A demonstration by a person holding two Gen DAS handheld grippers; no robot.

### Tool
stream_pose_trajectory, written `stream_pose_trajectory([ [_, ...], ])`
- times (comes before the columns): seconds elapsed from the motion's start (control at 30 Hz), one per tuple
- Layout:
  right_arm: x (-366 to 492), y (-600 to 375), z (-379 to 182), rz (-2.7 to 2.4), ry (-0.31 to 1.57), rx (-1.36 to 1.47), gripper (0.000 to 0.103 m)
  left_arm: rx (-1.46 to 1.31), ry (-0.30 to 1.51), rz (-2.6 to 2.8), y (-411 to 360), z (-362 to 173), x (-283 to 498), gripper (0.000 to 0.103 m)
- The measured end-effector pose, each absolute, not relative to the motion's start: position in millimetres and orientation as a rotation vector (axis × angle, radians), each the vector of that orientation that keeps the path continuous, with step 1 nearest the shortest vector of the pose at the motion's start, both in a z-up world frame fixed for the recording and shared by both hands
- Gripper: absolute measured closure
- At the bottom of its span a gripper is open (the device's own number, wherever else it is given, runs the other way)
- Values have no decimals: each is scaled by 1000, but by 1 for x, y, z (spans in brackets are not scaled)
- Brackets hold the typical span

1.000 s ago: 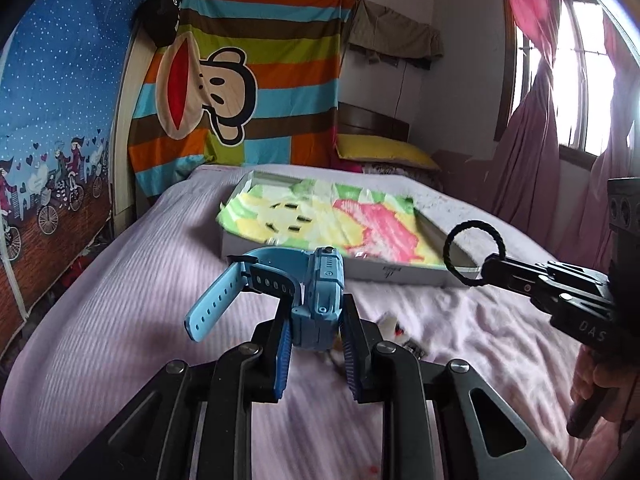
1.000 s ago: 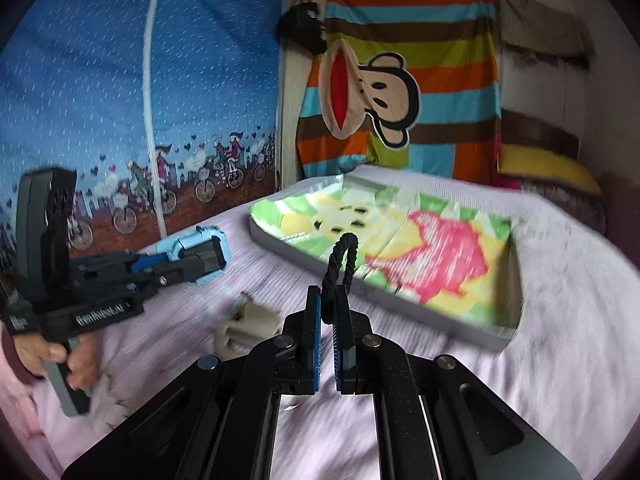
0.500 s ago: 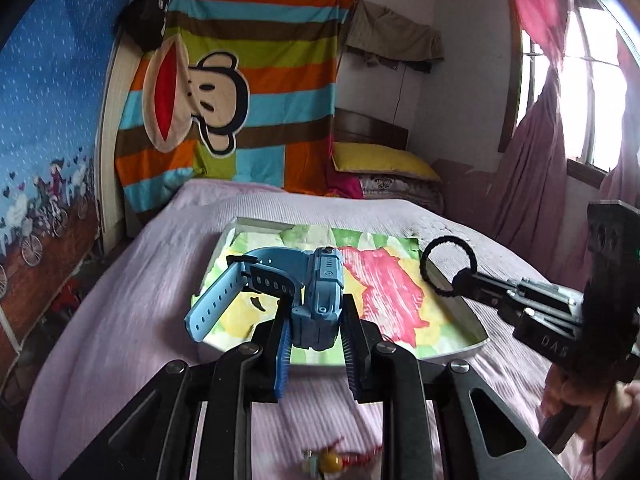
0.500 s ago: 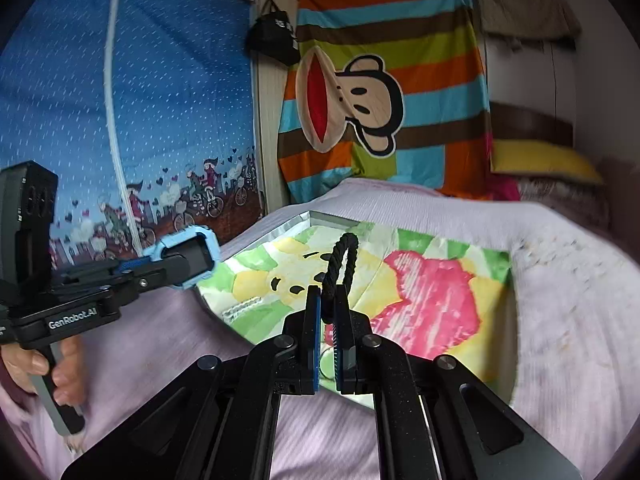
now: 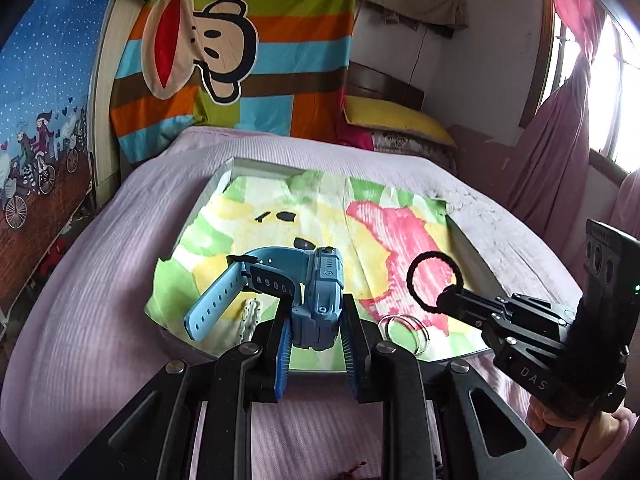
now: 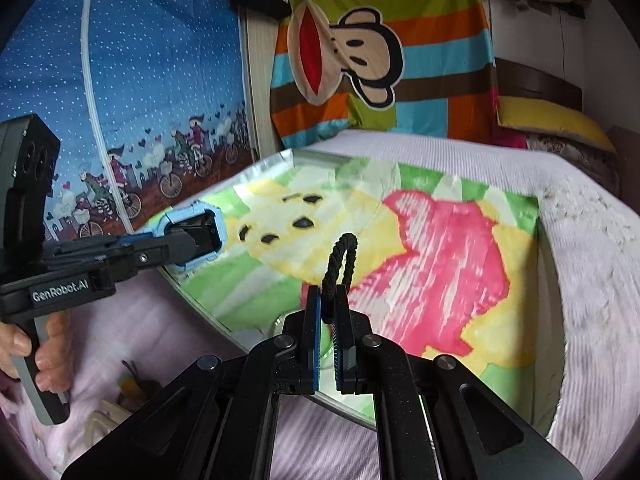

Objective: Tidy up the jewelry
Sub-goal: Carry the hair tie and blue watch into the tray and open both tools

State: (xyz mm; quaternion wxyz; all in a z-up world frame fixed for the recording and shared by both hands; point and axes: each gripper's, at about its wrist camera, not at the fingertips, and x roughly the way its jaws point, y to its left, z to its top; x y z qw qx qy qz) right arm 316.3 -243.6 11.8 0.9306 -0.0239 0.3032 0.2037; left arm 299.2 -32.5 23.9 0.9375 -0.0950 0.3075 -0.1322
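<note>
Watch [image 5: 316,300], blue, is clamped in left tongs [image 5: 316,344]; right tongs [image 6: 328,328] pinch black hair tie [image 6: 340,264], both above tray [image 5: 208,188].

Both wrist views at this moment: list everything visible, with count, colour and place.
Smartwatch: one, blue, clamped in the left gripper.
Hair tie: one, black, pinched in the right gripper.
Tray: one, silver rim, on the bed, lined with a green, yellow and pink cloth.
Rings: thin, silver, count unclear, at the tray's near edge.
Bedsheet: one, lilac.
Pillow: one, yellow, at the headboard.
Monkey blanket: one, striped, hanging.
Left gripper: black, above the tray.
Right gripper: black, above the tray.
</note>
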Motion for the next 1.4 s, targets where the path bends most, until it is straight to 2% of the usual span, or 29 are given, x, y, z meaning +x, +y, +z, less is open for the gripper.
stream_pose_trajectory([
  [0.5, 322, -246, -5, 409, 684, -39, 98, -229, 689, -252, -28, 10, 310, 78],
  [0.6, 320, -246, -4, 409, 684, -36, 97, -223, 682, -248, -29, 11, 307, 73],
  [0.73, 314, -248, -2, 399, 677, -33, 95, -228, 655, -255, -29, 15, 301, 57],
  [0.8, 309, -250, 0, 388, 658, -30, 88, -244, 628, -257, -27, 18, 295, 51],
  [0.87, 302, -251, 4, 376, 634, -36, 72, -255, 610, -255, -26, 20, 288, 50],
  [0.93, 294, -253, 9, 367, 608, -36, 70, -257, 595, -250, -25, 22, 282, 46],
  [1.03, 284, -253, 18, 350, 576, -42, 68, -247, 558, -218, -24, 27, 270, 35],
  [1.1, 274, -253, 25, 340, 543, -38, 57, -243, 524, -192, -23, 30, 260, 29],
  [1.13, 270, -254, 28, 334, 528, -30, 50, -240, 504, -180, -22, 32, 253, 23],
  [1.2, 259, -255, 35, 324, 497, -11, 43, -233, 472, -164, -21, 35, 243, 17],
  [1.3, 243, -255, 43, 314, 458, -3, 26, -222, 425, -139, -17, 41, 225, 3],
  [1.37, 230, -257, 48, 305, 427, 9, 14, -219, 386, -110, -15, 46, 213, 0],
  [1.4, 224, -258, 50, 300, 416, 16, 12, -218, 368, -101, -13, 48, 206, 0],
])
